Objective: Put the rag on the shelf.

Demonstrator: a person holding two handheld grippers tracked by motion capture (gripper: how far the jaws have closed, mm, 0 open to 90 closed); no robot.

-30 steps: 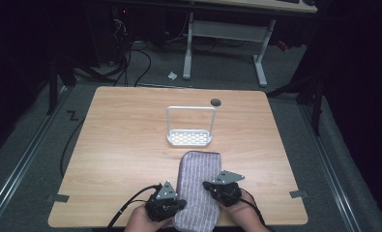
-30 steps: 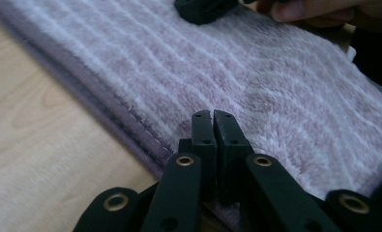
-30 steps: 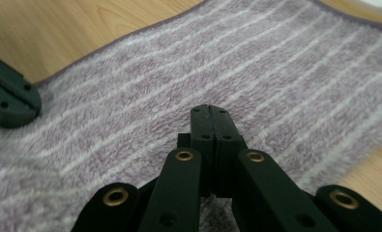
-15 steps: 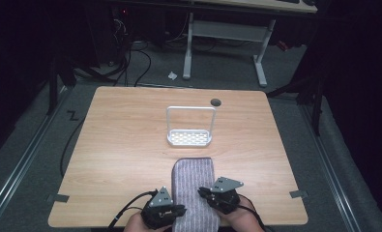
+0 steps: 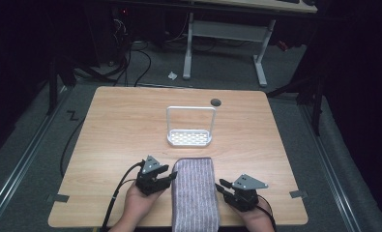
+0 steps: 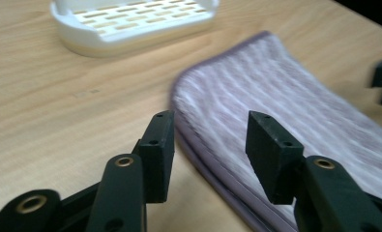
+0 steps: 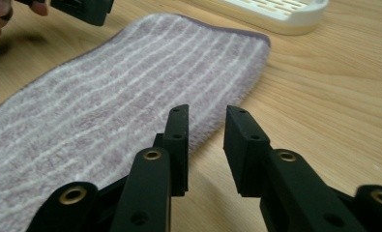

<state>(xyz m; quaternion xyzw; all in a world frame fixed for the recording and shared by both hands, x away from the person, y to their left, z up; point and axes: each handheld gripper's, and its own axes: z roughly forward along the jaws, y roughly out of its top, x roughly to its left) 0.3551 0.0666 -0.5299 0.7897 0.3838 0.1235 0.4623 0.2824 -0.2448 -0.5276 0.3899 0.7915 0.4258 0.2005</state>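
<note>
Dark floor and cable runs ringed a pale wooden surface (image 5: 130, 121), lit from above. On it, at the middle of the near edge, lay a folded lilac towel with thin white stripes (image 5: 195, 193), its long sides running from the near edge toward the centre and its near end reaching that edge or hanging just over it. It looked soft, light and limp, a terry cloth in at least two layers to judge by the doubled hem (image 6: 213, 164) seen in the left gripper view. It would likely sag and unfold if lifted by one point, and the nap should grip well rather than slip. The sound hold, I judged, was on the hemmed long edges, one side each, pinching through all layers so the fold stayed together.

Both tongs had just been opening, with nothing between them. The left tongs (image 5: 168, 178) stood released just beside the towel's left edge, the pads (image 6: 159, 145) wide apart over the hem. The right tongs (image 5: 221, 186) were parted more narrowly, just off the right edge.

Beyond the towel's far end, near but apart, stood a white slotted plastic tray with a tall wire-like handle frame (image 5: 189, 138). A small dark round hole (image 5: 215, 102) marked the surface near the far edge.
</note>
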